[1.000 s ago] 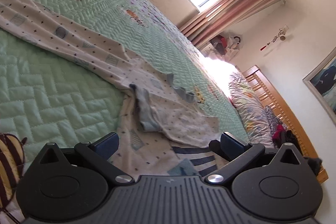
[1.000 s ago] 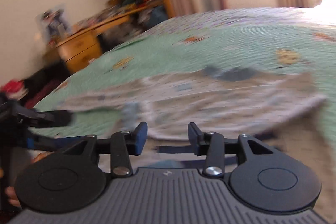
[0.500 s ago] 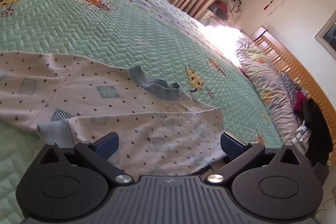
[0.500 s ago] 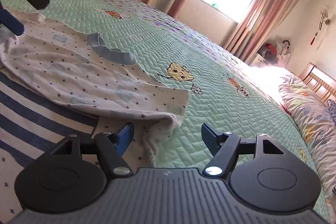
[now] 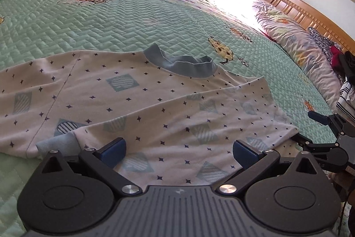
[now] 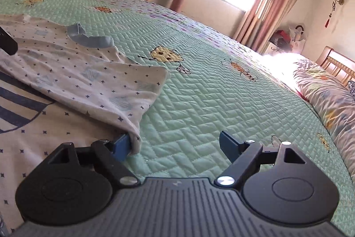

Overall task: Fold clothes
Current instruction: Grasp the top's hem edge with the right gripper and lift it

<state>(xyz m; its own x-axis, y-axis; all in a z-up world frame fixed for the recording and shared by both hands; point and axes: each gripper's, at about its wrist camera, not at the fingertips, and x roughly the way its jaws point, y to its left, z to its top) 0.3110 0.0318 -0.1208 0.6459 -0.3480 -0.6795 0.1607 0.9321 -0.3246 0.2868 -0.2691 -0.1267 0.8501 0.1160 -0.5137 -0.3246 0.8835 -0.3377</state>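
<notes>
Now, with the white star-dotted cotton shirt (image 5: 155,103) lying flat on the near side of the green quilted bedspread (image 6: 210,92), my left gripper (image 5: 178,148) gapes empty over it and my right gripper (image 6: 175,143), its jaws just widened, has let go the folded right edge, so I should smooth that crease before regripping.

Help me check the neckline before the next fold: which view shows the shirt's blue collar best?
The left wrist view: the blue collar sits near mid-frame, its whole ruffled band visible on the shirt. The right wrist view shows the collar smaller, off to the left and at a shallow angle.
</notes>
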